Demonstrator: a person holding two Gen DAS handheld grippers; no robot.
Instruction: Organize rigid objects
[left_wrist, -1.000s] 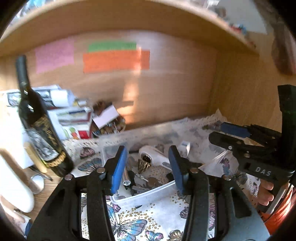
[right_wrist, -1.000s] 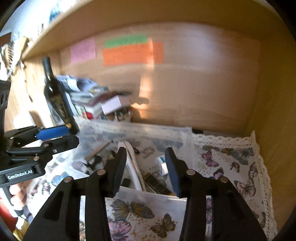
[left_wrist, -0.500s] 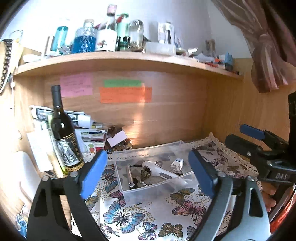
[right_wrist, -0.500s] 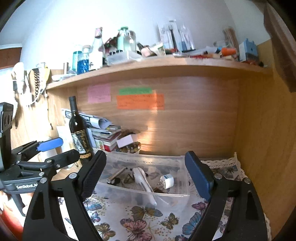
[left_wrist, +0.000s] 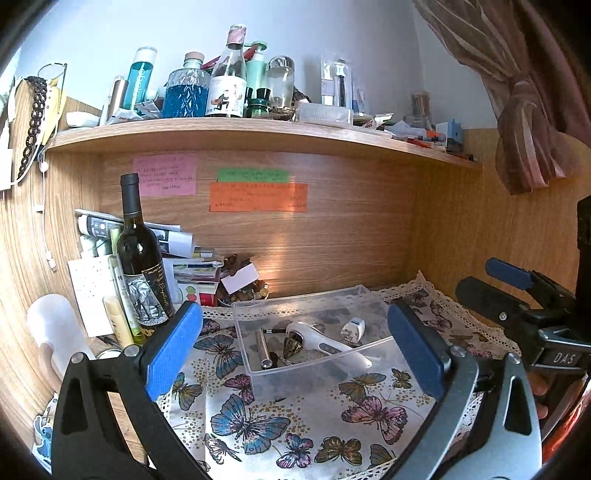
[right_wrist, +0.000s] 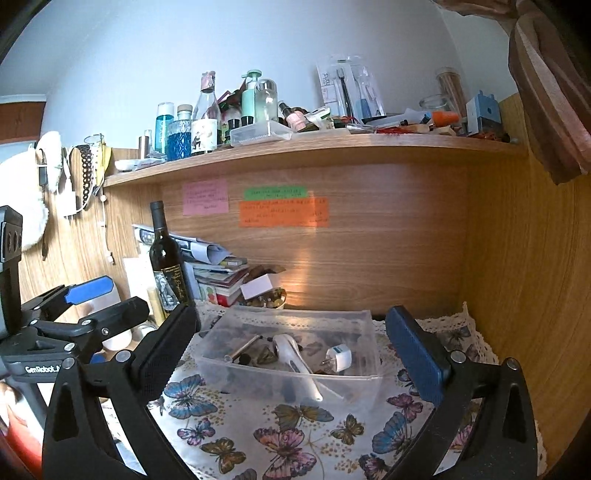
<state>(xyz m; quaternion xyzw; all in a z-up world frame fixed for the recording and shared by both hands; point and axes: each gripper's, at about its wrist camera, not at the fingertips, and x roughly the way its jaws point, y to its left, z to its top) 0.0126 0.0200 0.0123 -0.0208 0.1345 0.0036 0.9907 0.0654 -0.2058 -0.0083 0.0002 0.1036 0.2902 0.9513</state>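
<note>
Left wrist view is showing the left claw (left_wrist: 295, 354) spread wide, empty; the right claw (right_wrist: 291, 354) likewise. Ahead of both, the clear bin (left_wrist: 376, 347) is holding a white handheld device (left_wrist: 325, 338), plug adapter (left_wrist: 352, 326) and metal cylinder (left_wrist: 263, 349): light, stiff, likely slippery; grip mid-body. Both claws are now farther back and wider than a second ago.

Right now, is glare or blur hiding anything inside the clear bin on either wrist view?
Left wrist: sharp; clear bin walls show mild sheen, white plug readable. Right wrist: sharp too; sunlight patch on the back panel, fisheye bends the shelf.
</note>
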